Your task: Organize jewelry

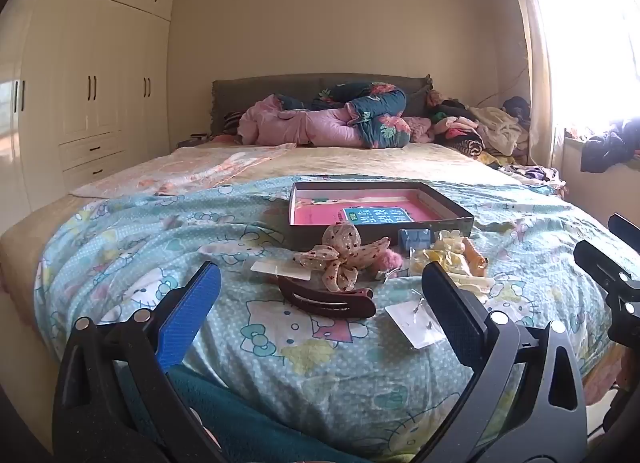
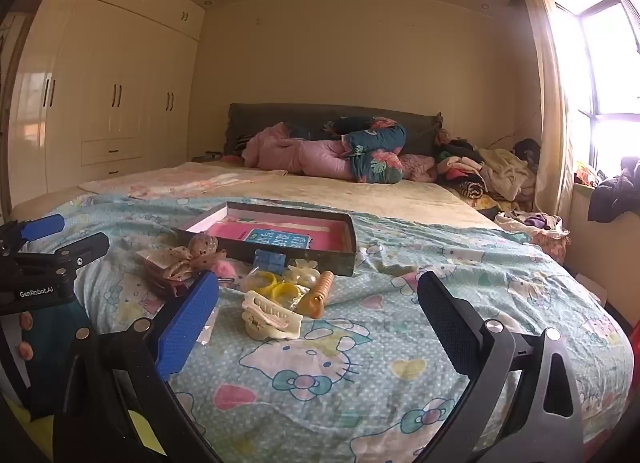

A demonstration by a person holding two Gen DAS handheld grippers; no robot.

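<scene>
Bed (image 1: 132, 223): wearing a cartoon-cat sheet, carrying everything.
Box (image 1: 460, 211): lying open mid-bed, pink inside.
Jewelry: sitting in a heap just before the box — bow (image 1: 340, 259), brown clip (image 1: 326, 302), cream claw clip (image 2: 272, 321), yellow rings (image 2: 276, 287).
Left tongs (image 1: 320, 317): gaping fully, gripping nothing, hovering near the brown clip.
Right tongs (image 2: 318, 313): gaping fully, gripping nothing, hovering by the claw clip.

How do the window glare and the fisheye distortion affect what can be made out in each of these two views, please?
Left wrist view: the window is blown out white, the wardrobe bows at the rim, the dark hair clip stays sharp. Right wrist view: milder glare, window bars visible, the cream claw clip is clear, corners vignette black.
</scene>
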